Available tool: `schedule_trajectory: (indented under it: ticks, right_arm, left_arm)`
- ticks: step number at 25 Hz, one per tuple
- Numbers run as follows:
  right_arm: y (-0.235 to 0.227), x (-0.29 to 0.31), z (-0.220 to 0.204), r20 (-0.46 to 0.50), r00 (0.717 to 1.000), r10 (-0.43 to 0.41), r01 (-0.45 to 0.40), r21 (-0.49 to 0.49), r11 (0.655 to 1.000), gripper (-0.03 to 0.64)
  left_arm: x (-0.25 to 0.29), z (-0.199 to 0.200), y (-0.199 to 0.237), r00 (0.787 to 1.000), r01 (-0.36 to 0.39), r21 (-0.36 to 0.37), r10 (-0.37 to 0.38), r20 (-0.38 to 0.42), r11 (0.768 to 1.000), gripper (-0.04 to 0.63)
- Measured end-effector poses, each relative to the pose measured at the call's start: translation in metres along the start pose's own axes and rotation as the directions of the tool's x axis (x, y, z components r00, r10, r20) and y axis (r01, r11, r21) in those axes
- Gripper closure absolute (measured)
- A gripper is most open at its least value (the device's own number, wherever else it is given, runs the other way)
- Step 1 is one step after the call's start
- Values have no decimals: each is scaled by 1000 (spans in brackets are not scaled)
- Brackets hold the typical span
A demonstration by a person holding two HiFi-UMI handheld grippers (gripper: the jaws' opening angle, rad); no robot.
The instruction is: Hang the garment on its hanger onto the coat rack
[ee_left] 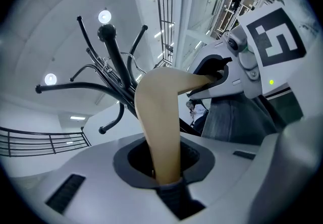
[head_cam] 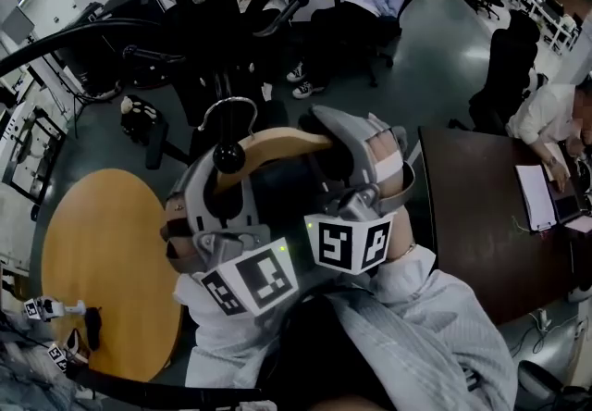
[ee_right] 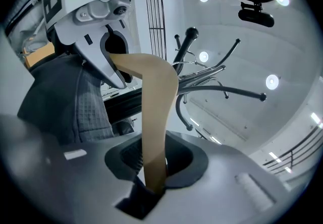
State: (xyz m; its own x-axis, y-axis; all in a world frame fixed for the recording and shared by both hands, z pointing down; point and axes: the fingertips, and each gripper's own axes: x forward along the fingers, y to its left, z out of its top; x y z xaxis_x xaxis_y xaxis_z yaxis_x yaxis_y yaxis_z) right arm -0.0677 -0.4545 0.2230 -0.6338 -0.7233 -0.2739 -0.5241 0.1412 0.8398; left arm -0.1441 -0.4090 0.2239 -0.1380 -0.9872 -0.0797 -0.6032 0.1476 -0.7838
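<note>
Holding, left gripper [ee_left: 164, 170]: one end of the hanger [ee_left: 159, 117] is clamped between narrowly set jaws, the pads pressed on the wood.
Holding, right gripper [ee_right: 151, 167]: the other end of the same hanger is pinched in the same narrow way.
Hanger material: smooth pale wood, shaped as a flattened arched bar with a bend in the middle; a thin bright metal hook [head_cam: 231, 108] is fitted at its top.
Garment [ee_right: 65, 102]: dark grey cloth with a fine grid weave, draped under the hanger at the left of the right gripper view.
Coat rack [head_cam: 199, 20]: glossy black metal, a straight pole with curved arms ended in round knobs.
Hanger place: centre of the head view, between the two grippers and just beside the rack's pole.
Long axis: laid left to right across the head view, with the arch turned toward the upper edge and the hook pointed at the pole.
Hook on an arm: cannot be told.
Table [head_cam: 102, 261]: round, orange-brown wood, at the lower left of the head view.
</note>
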Motion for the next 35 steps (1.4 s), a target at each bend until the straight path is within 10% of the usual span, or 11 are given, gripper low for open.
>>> schedule_trajectory:
  ticks: [10, 35]
  right_arm:
    - [44, 16, -17, 1, 997, 79, -79, 49, 996, 548]
    - [47, -71, 19, 72, 959, 274, -280, 79, 957, 465]
  left_arm:
    - [13, -38, -20, 996, 48, -3, -48, -69, 999, 532]
    - [-53, -20, -11, 990, 61, 48, -67, 126, 997, 414]
